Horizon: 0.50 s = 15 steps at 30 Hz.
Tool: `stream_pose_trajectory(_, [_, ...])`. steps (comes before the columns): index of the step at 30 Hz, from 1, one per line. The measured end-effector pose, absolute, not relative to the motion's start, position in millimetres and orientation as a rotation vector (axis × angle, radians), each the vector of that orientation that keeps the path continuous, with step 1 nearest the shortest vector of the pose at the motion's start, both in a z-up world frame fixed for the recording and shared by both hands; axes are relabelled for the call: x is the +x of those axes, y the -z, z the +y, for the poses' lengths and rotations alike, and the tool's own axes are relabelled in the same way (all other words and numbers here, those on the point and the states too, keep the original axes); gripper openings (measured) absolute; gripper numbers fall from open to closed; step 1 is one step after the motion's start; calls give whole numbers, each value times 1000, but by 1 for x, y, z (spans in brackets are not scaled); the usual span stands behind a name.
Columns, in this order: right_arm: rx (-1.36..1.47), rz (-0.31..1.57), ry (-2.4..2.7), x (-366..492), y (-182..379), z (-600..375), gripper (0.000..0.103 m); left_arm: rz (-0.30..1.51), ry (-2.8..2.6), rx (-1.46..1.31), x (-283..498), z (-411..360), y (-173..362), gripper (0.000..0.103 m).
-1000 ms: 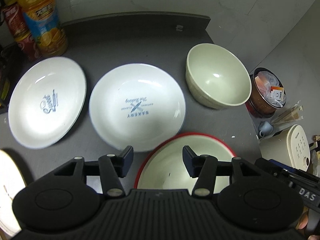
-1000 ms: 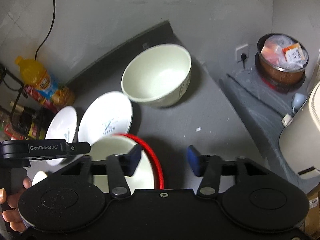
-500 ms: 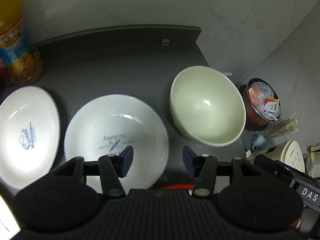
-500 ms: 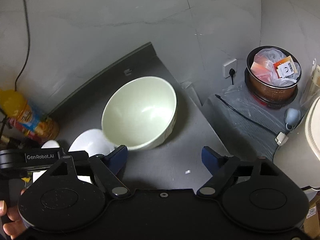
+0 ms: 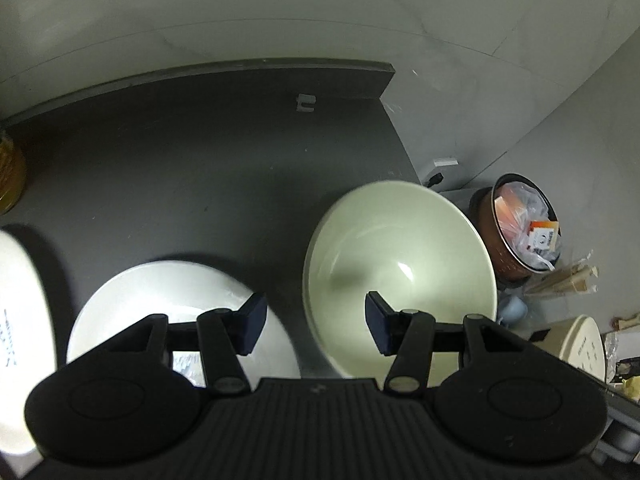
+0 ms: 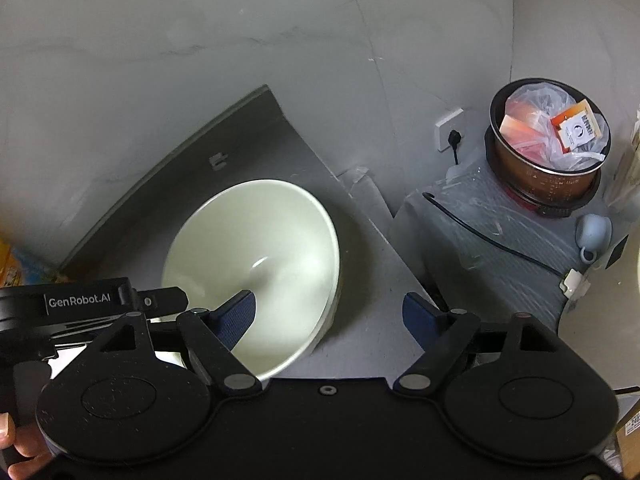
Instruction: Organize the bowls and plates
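Left gripper (image 5: pixel 312 322) angled steeply down over the counter (image 5: pixel 192 184), jaws half spread, nothing between the pads; left finger (image 5: pixel 250 322) above a white plate (image 5: pixel 160 300), right finger (image 5: pixel 378 326) over the near inner wall of the bowl (image 5: pixel 400 264). No visible contact with either. Seen from the right wrist, same tool low at the left, marked GenRobot.AI, a hand (image 6: pixel 16 452) wrapped round its grip.

Right gripper (image 6: pixel 330 316) also pitched down, jaws set wide after opening within the last second, empty. Left finger (image 6: pixel 236 316) inside the bowl (image 6: pixel 256 256) above its lower wall, right finger (image 6: pixel 420 318) outside over bare counter (image 6: pixel 372 280), the bowl's right rim lying between the two, untouched as far as can be told.

Bowl: cream, glossy, deep, upright, empty, one highlight near the bottom, standing by the counter's right edge, just beside the plate with a narrow strip of dark surface between. Second white plate (image 5: pixel 20 320) cut off at the far left, blue print on it.

Beyond the bowl, a broad clear stretch of counter back to the raised rear lip and the pale wall (image 5: pixel 320 12). Right edge of the counter close past the bowl, dropping to a lower grey surface with a copper pot (image 6: pixel 544 160) stuffed with packets, a cable and a wall socket (image 6: pixel 450 130).
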State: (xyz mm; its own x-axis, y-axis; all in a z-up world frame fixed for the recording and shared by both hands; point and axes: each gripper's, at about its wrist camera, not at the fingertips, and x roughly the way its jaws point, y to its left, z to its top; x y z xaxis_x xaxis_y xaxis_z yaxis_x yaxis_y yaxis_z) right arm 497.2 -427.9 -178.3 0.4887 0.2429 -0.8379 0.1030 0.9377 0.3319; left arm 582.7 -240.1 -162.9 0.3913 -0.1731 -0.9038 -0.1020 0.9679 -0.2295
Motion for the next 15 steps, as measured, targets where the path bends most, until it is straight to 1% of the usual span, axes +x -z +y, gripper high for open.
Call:
stream_pose_trajectory(4, [380,1087,-64,505,188,-427,74,1173,54,-275,595,-243,172,52])
stream_pose_trajectory(7, [391,1109,-44,509,196,-427,67,1186,61,-287,601,-246,180,52])
stream_pose_trajectory(8, [397,1114,-41,510,199,-427,65,1190,62,-284,602,-248,183,50])
stream_pose_trajectory(10, [403,1122,-39,512,203,-426,62,1194,67,-265,604,-252,189,49])
stream_pose_trajectory(12, [400,1125,-36,512,207,-425,53,1203,69,-242,605,-257,195,48])
stream_pose_trajectory(13, [390,1127,-38,513,208,-424,51,1210,69,-239,606,-258,198,46])
stream_pose_trajectory(15, [389,1148,-30,513,213,-423,36,1222,67,-245,605,-257,203,40])
